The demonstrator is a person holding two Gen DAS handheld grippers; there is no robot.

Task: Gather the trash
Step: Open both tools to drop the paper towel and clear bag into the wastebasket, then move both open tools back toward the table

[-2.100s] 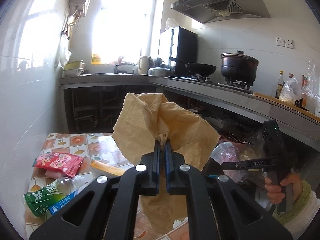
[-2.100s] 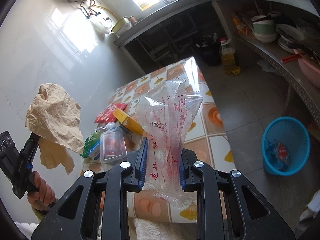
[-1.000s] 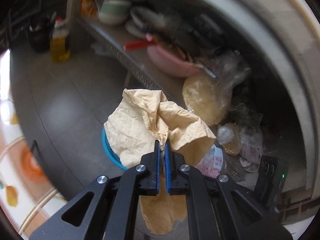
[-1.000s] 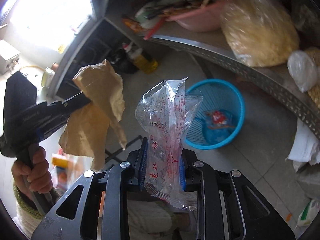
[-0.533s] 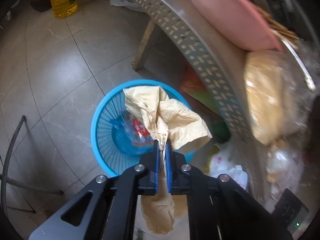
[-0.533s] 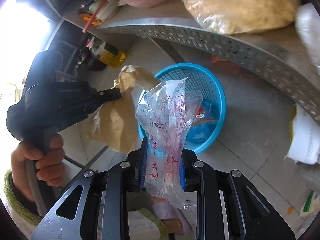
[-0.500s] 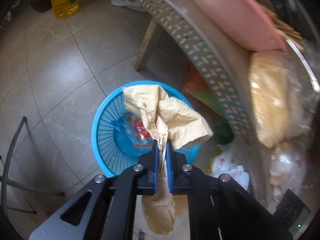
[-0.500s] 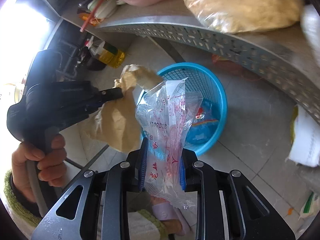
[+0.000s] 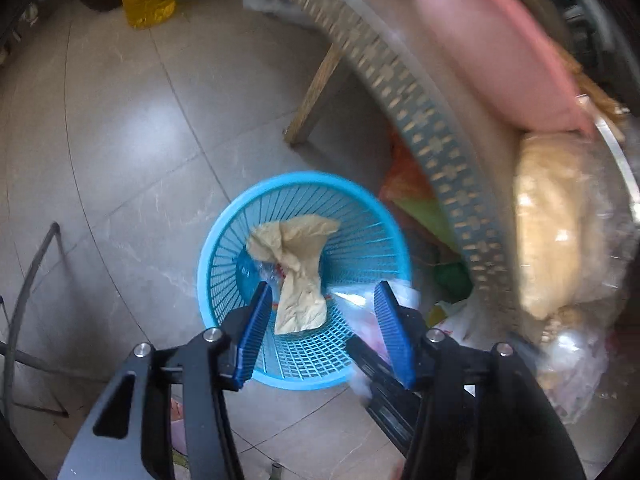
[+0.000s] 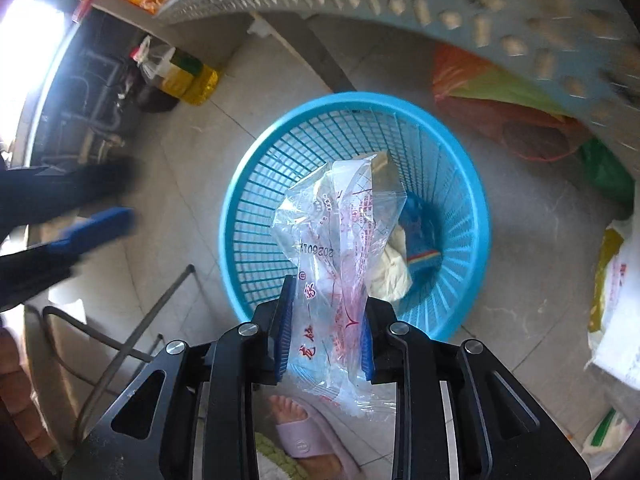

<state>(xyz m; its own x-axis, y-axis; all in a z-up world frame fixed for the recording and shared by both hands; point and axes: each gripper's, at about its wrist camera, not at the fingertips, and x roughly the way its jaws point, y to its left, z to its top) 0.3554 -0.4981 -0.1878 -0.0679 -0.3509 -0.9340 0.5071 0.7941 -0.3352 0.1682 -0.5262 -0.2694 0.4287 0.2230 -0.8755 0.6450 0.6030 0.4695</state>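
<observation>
The left claw (image 9: 320,330) was opening with nothing between its jaws, the crumpled brown paper (image 9: 298,270) lying in the blue basket (image 9: 208,248) below, while the right claw (image 10: 324,330), its jaws opening, held a clear plastic wrapper (image 10: 336,240) above it.

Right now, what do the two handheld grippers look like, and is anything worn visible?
Both the left gripper and right gripper are matte black with angular linkage arms, silver pivot bolts and ribbed blue finger pads. No cables or markings show. Below the right gripper, a pale pink slipper is worn.
</observation>
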